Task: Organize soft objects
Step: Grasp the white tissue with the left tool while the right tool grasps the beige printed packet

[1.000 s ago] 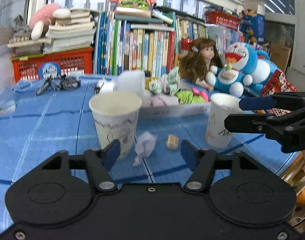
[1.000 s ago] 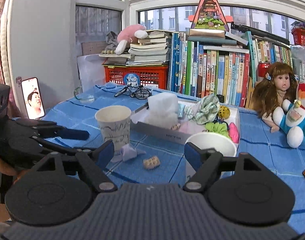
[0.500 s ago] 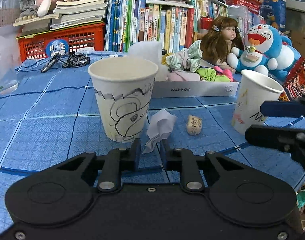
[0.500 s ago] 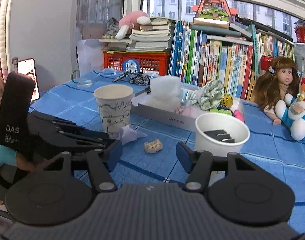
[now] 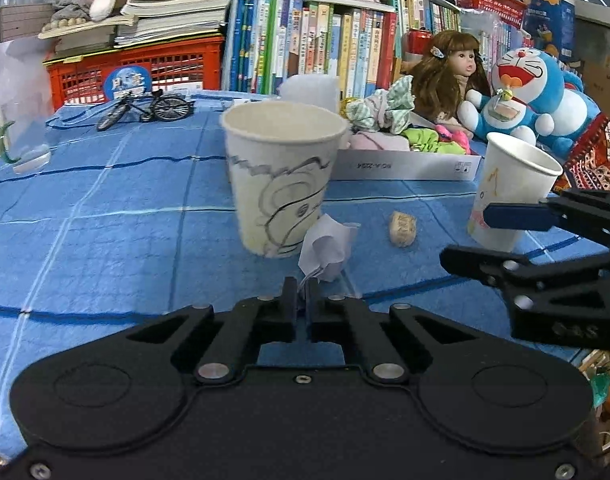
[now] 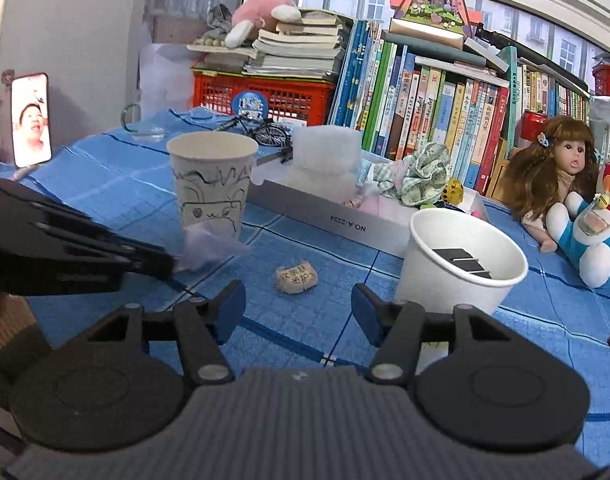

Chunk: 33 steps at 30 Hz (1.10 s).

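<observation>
White crumpled tissue [image 5: 327, 249], at the doodled cup's [image 5: 281, 184] five o'clock, is now pinched as the left gripper [image 5: 301, 303] closed (right gripper [image 6: 299, 312] hangs spread, empty), ready for lifting.

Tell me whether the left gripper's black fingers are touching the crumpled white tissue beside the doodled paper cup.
Touching. The left wrist view shows the left gripper with jaws nearly shut, pinching the crumpled white tissue's lower edge.

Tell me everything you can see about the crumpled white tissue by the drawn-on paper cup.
The tissue is a thin, white, crumpled wad of soft paper lying on the blue tablecloth, against the base of the drawn-on cup. Its near edge is pinched in the shut left claw. The rest bunches up loosely, folded and creased.
</observation>
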Available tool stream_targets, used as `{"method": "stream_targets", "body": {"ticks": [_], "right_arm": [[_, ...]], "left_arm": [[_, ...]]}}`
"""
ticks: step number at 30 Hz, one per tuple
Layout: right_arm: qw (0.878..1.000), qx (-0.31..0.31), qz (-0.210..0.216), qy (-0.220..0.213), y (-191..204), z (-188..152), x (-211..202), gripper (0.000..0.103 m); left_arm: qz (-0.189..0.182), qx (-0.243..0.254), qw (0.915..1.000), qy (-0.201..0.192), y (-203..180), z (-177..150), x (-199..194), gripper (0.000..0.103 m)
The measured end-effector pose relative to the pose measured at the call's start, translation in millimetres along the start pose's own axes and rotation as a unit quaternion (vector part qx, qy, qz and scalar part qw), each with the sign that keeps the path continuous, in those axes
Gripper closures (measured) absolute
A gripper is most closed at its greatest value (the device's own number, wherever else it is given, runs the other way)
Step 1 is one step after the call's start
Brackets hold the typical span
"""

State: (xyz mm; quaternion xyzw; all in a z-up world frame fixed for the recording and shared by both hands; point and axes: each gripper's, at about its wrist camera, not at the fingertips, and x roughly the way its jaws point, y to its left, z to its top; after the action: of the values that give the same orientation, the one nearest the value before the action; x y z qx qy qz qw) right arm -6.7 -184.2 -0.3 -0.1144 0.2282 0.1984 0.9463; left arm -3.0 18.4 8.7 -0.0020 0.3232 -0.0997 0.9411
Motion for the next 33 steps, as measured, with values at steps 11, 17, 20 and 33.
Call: {"method": "stream_targets", "body": {"ticks": [11, 17, 20, 33], "right_arm": [[0.999, 0.01, -0.036, 0.027, 5, 7, 31, 0.057], [0.999, 0.02, -0.032, 0.037, 6, 12, 43, 0.051], [0.998, 0.021, -0.026, 0.043, 7, 15, 49, 0.044], [0.998, 0.031, -0.006, 0.053, 10, 14, 58, 0.067]], "left_arm": [[0.059, -0.004, 0.9981, -0.019, 16, -4, -14, 0.063], [0.032, -0.009, 0.9991, -0.027, 12, 0, -11, 0.051], [0.019, -0.017, 0.9993, -0.027, 14, 1, -10, 0.051], [-0.017, -0.064, 0.9973, -0.03, 22, 9, -1, 0.047]]}}
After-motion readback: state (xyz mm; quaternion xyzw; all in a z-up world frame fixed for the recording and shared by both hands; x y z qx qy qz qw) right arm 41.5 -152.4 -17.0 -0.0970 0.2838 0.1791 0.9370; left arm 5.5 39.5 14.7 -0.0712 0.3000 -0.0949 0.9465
